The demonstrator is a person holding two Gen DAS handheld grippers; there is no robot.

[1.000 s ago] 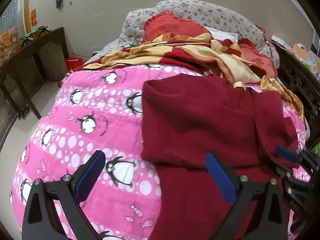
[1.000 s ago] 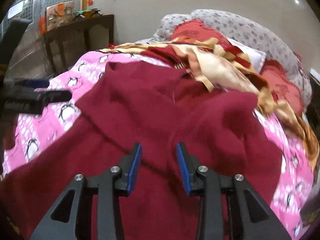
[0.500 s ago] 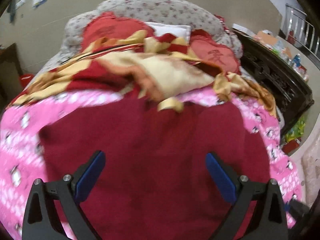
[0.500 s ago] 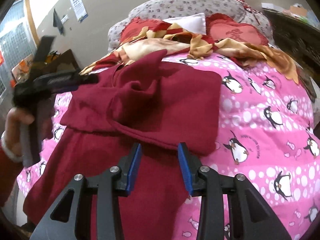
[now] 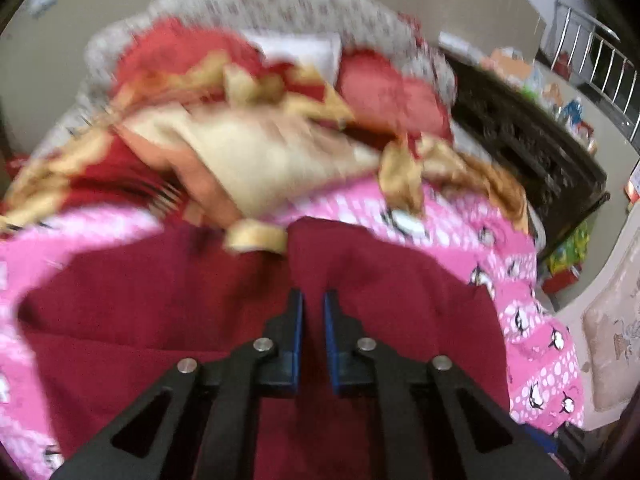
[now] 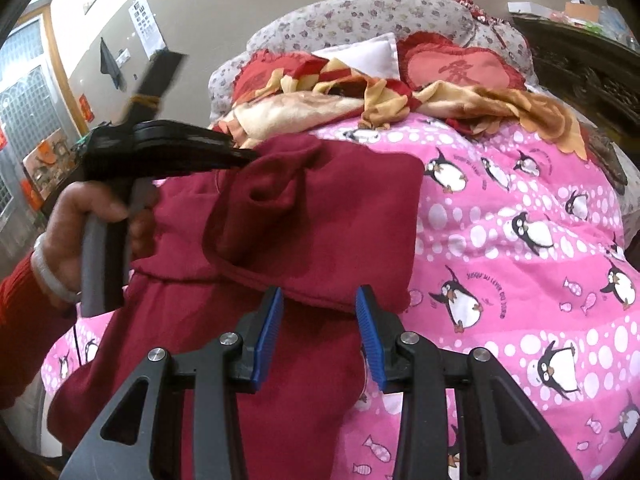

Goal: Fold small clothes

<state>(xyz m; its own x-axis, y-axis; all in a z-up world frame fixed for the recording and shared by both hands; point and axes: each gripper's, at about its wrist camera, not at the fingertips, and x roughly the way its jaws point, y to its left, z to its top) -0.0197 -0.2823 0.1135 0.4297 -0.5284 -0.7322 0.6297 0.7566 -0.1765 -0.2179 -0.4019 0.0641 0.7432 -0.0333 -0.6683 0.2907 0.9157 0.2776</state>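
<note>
A dark red garment (image 6: 320, 216) lies partly folded on the pink penguin quilt (image 6: 520, 240). In the right wrist view my left gripper (image 6: 250, 157) is shut on a raised fold of the garment at its far left edge. In the blurred left wrist view its jaws stand nearly closed (image 5: 313, 300) with the red garment (image 5: 400, 292) bunched around them. My right gripper (image 6: 319, 300) is open, just in front of the garment's near folded edge, holding nothing.
A red and yellow blanket (image 6: 400, 100) and red cushions (image 6: 460, 68) are heaped at the head of the bed. A dark carved wooden cabinet (image 5: 532, 148) stands along the bed's right side. A hand in a red sleeve (image 6: 68, 232) holds the left gripper.
My left gripper has closed from wide open and now grips a fold of the garment. The right gripper has stayed open and barely moved in the last half second.
</note>
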